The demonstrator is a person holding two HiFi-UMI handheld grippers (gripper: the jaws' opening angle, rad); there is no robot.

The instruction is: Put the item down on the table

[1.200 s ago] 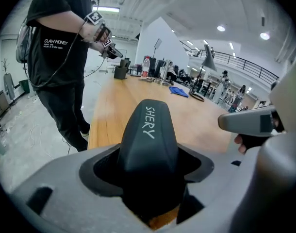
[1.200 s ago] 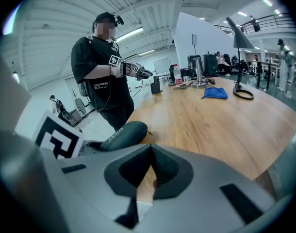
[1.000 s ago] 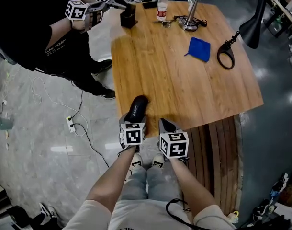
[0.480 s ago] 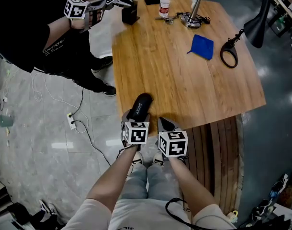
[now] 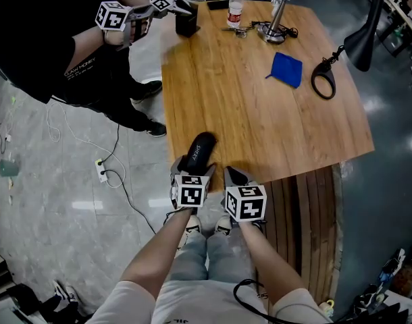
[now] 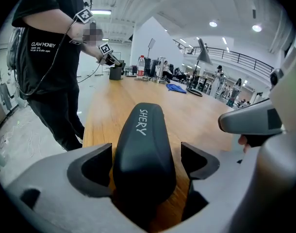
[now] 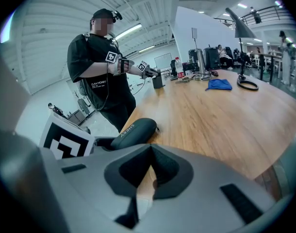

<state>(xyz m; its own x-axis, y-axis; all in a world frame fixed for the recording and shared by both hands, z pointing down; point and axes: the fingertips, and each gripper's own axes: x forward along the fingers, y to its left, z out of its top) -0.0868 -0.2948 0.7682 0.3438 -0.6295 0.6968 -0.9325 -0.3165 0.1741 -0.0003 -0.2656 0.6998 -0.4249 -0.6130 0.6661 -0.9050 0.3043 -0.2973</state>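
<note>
A black glasses case (image 5: 198, 150) printed "SHERY" lies on the wooden table (image 5: 260, 113) at its near left corner. My left gripper (image 5: 192, 168) straddles the case's near end. In the left gripper view the case (image 6: 144, 144) sits between the jaws of the left gripper (image 6: 145, 161), which are opening; a gap shows beside the right pad (image 6: 199, 160). My right gripper (image 5: 234, 176) hovers at the table's near edge, just right of the case. The right gripper view shows the right gripper (image 7: 149, 152) with its jaws closed together and empty, and the case (image 7: 133, 130) to their left.
Another person in black stands at the far left corner with two grippers (image 5: 135, 12) by a black box (image 5: 186, 24). A water bottle (image 5: 236, 0), metal stand (image 5: 277, 19), blue cloth (image 5: 286, 69) and black ring (image 5: 323, 78) lie at the far end. A power strip (image 5: 100, 174) and cable lie on the floor.
The case and my left gripper have edged slightly further onto the table's corner. The right gripper has stayed in place.
</note>
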